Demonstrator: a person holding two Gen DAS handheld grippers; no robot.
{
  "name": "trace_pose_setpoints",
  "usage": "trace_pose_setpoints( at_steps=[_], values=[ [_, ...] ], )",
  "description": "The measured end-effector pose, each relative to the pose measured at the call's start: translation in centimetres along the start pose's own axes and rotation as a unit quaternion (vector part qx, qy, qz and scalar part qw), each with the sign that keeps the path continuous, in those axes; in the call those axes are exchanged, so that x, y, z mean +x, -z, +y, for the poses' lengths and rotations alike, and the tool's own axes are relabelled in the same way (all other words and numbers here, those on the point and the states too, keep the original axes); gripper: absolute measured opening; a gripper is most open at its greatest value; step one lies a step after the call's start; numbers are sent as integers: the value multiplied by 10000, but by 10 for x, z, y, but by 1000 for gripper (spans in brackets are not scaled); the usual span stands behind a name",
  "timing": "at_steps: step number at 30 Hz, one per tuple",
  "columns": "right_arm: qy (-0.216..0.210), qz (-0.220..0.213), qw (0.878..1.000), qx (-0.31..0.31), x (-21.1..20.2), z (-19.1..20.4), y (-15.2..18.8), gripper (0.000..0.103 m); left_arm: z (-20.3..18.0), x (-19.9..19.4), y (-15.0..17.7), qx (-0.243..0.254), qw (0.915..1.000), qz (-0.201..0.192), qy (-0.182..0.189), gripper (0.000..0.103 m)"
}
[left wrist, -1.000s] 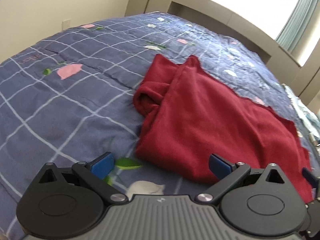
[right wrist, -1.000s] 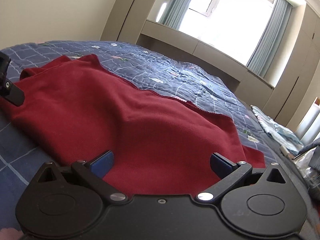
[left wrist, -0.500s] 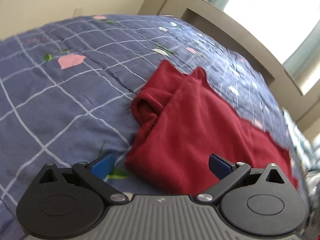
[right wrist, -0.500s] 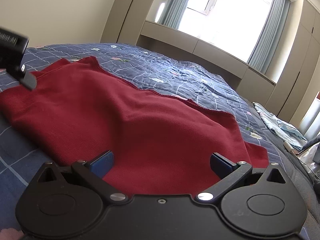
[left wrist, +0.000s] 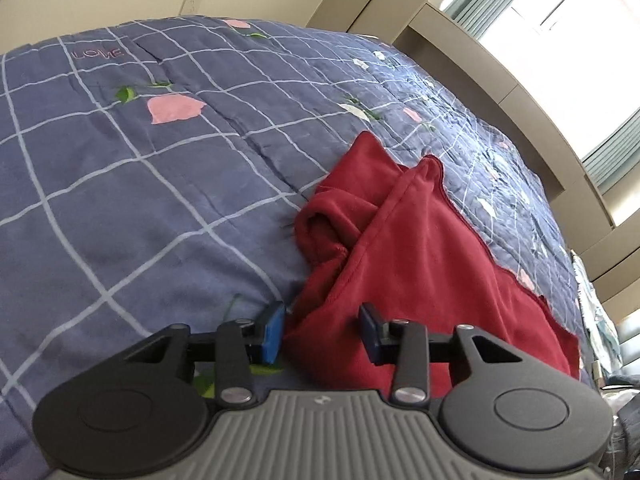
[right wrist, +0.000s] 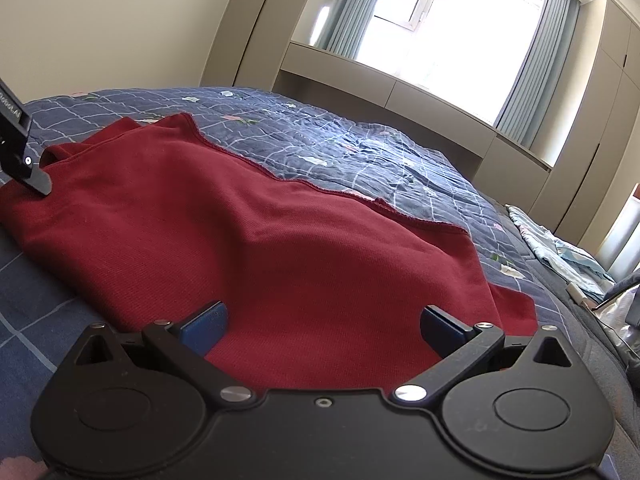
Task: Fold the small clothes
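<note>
Red garment (left wrist: 420,256) lies spread on the bed (left wrist: 120,184), over a blue grid-patterned quilt with pink flowers; one end bunched into a rolled fold; left gripper (left wrist: 322,334) low at the garment's near corner, fingers (left wrist: 272,332) narrowed, fabric edge bunched between them, one pad touching cloth; right gripper (right wrist: 324,328) over the near hem, fingers (right wrist: 204,326) wide, holding nothing; pale blue cloth (right wrist: 560,252) at the bed's far side.
</note>
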State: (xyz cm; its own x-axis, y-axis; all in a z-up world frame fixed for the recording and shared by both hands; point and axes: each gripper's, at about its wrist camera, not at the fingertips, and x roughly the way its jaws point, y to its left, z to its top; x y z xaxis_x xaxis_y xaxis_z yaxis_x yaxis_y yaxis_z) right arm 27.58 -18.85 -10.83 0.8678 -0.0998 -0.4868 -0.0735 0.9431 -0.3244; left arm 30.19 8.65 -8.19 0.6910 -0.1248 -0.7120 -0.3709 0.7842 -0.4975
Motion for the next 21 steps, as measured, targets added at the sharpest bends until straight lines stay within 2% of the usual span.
trace_pose_setpoints(
  at_steps=[5,7,8,12,21],
  values=[
    [-2,0,10000,2,0,0,0,103,1,5,-8,5,10000,17,43,45],
    [0,-1,10000,-1,0,0,0,103,-3,6,-11,158,9999,44,-12,34],
    [-1,0,10000,0,0,0,0,103,-6,6,-11,275,9996,60,-42,25],
    [-1,0,10000,-1,0,0,0,103,-17,1,-11,596,9982,13,-102,16],
    [-29,7,10000,35,0,-1,0,102,-35,-12,-11,1089,9937,-222,-131,10]
  ],
)
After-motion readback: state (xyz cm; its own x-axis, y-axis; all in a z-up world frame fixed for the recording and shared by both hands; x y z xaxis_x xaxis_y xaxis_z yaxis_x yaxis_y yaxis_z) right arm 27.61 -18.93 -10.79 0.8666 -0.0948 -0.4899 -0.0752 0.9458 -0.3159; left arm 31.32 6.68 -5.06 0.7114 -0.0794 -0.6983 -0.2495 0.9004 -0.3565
